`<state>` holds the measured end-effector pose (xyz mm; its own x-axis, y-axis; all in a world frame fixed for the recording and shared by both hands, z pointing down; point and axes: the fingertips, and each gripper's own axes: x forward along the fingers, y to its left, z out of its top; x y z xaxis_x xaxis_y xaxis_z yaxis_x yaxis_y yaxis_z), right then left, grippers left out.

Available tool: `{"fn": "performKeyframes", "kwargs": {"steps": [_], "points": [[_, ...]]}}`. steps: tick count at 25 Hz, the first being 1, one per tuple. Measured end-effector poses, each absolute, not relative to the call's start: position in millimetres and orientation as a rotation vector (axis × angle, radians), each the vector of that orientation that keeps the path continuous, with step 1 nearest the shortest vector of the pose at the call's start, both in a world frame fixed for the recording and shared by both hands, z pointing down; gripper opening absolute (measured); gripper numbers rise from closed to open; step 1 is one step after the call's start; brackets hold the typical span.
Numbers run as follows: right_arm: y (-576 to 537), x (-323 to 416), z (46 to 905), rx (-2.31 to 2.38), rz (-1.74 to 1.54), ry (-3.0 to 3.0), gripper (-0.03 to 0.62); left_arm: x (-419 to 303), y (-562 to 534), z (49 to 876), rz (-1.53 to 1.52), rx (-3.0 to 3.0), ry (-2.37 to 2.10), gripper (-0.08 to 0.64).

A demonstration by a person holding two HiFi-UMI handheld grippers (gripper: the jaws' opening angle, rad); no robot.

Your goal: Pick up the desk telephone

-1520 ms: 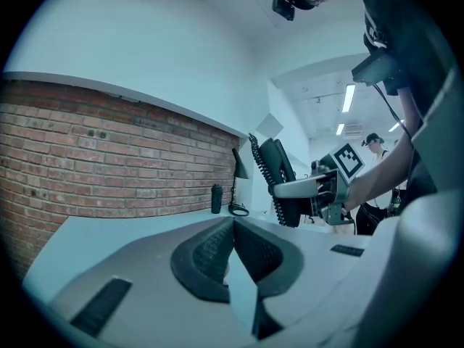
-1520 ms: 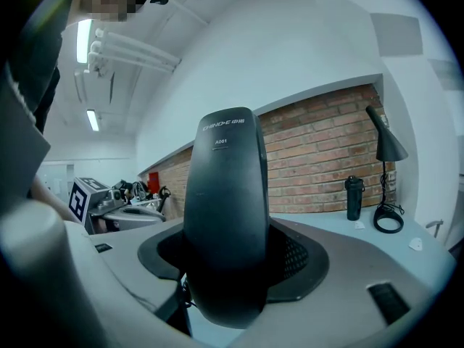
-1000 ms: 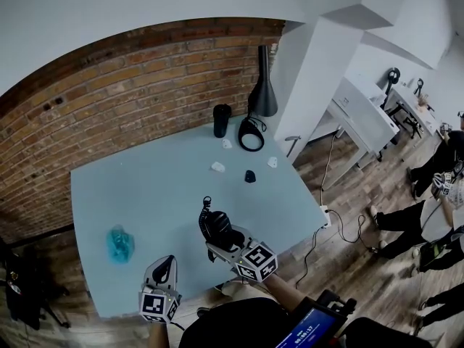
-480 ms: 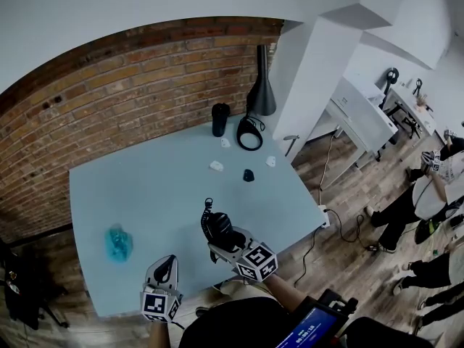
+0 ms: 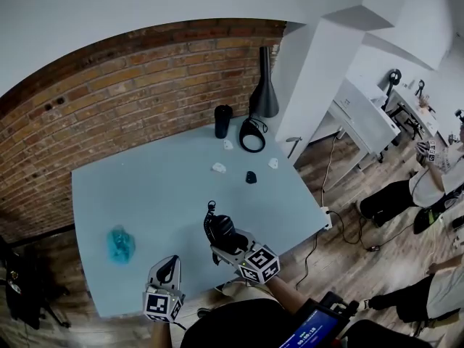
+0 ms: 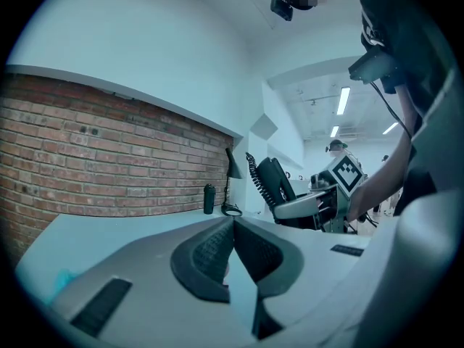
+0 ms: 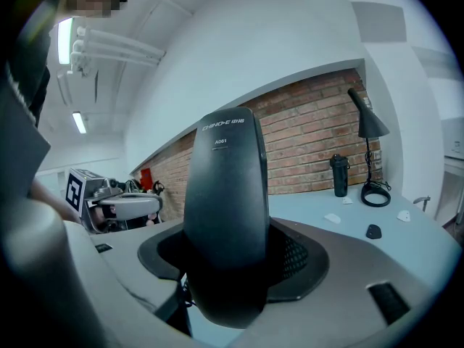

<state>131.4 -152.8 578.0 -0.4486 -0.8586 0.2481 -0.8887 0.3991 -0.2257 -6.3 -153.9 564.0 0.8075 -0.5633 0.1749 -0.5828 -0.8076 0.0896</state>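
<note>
The black desk telephone [image 5: 220, 228] with its coiled cord [image 5: 209, 213] sits between the jaws of my right gripper [image 5: 225, 241], near the table's front edge. In the right gripper view its smooth black body [image 7: 226, 194] stands upright and fills the gap, with the pads pressed on both sides. The left gripper view shows the telephone [image 6: 275, 182] held clear above the tabletop by that gripper. My left gripper [image 5: 168, 263] hovers at the front edge, left of the telephone. Its jaws are shut [image 6: 232, 246] with nothing between them.
The pale blue table [image 5: 159, 187] stands against a brick wall [image 5: 123, 85]. At its far side are a black lamp [image 5: 263, 85] with a ring base [image 5: 251, 135], a black bottle [image 5: 222, 121], small white scraps [image 5: 217, 168] and a small black piece [image 5: 251, 177]. A blue crumpled thing [image 5: 120, 244] lies at the left. People are on the floor at the right.
Both grippers and the telephone keep their places. The people on the floor at the right have shifted.
</note>
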Motion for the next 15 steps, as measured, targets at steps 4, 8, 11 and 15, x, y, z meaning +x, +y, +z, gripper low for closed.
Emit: {"fn": "performKeyframes", "kwargs": {"steps": [4, 8, 11, 15], "points": [[-151.2, 132.1, 579.2, 1.593, 0.505, -2.549, 0.29, -5.2, -153.4, 565.4, 0.212, 2.852, -0.907, 0.028], [-151.3, 131.2, 581.1, 1.589, 0.506, -2.553, 0.29, -4.5, -153.8, 567.2, 0.212, 2.852, -0.901, 0.028], [-152.4, 130.0, 581.3, 1.584, 0.504, -2.555, 0.29, -4.0, -154.1, 569.2, 0.217, 2.85, -0.897, 0.028], [-152.5, 127.8, 582.6, 1.574, 0.499, -2.557, 0.289, -4.3, -153.3, 571.2, 0.226, 2.849, -0.892, 0.028]]}}
